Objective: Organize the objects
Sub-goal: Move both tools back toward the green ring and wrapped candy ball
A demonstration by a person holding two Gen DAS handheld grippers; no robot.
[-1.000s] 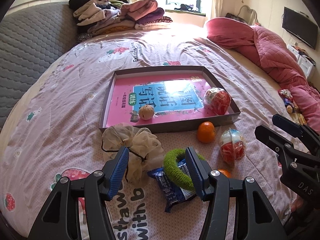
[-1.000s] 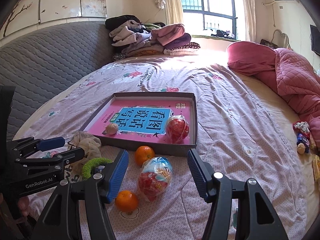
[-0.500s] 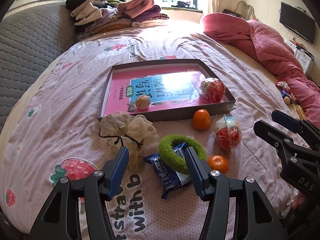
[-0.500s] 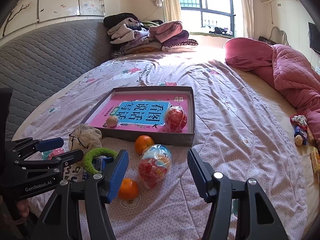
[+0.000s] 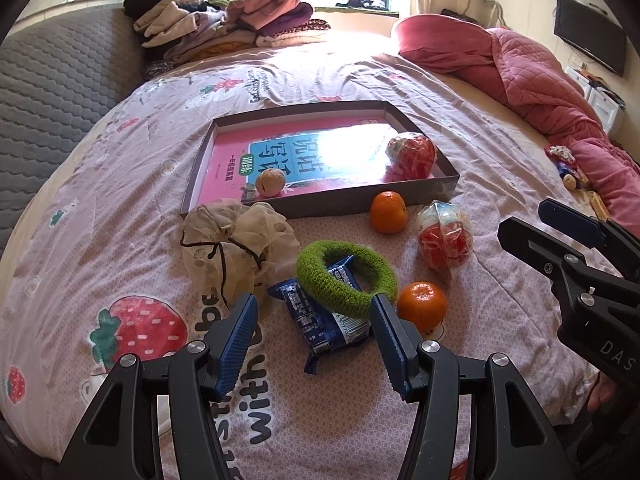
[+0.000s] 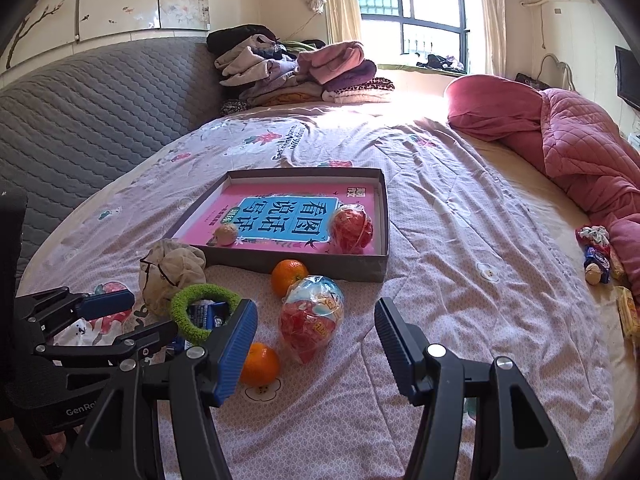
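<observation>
A shallow grey box (image 5: 440,186) (image 6: 384,216) lined with a pink book lies on the bed; a small beige ball (image 5: 271,183) and a red candy bag (image 5: 412,155) lie in it. In front of it lie two oranges (image 5: 388,212) (image 5: 421,306), a second candy bag (image 5: 445,236) (image 6: 311,318), a green ring (image 5: 346,278) (image 6: 192,312) on a blue snack packet (image 5: 320,320), and a beige pouch (image 5: 236,240). My left gripper (image 5: 314,336) is open and empty, just short of the packet. My right gripper (image 6: 316,340) is open and empty, just short of the candy bag.
Folded clothes (image 6: 296,72) are stacked at the far end of the bed. A red quilt (image 6: 580,148) lies along the right side, with small wrapped items (image 6: 598,256) beside it. A grey padded headboard (image 6: 92,112) runs along the left.
Both grippers have drawn back toward the near edge of the bed and risen a little, so more of the objects shows. Nothing on the bed has moved.
</observation>
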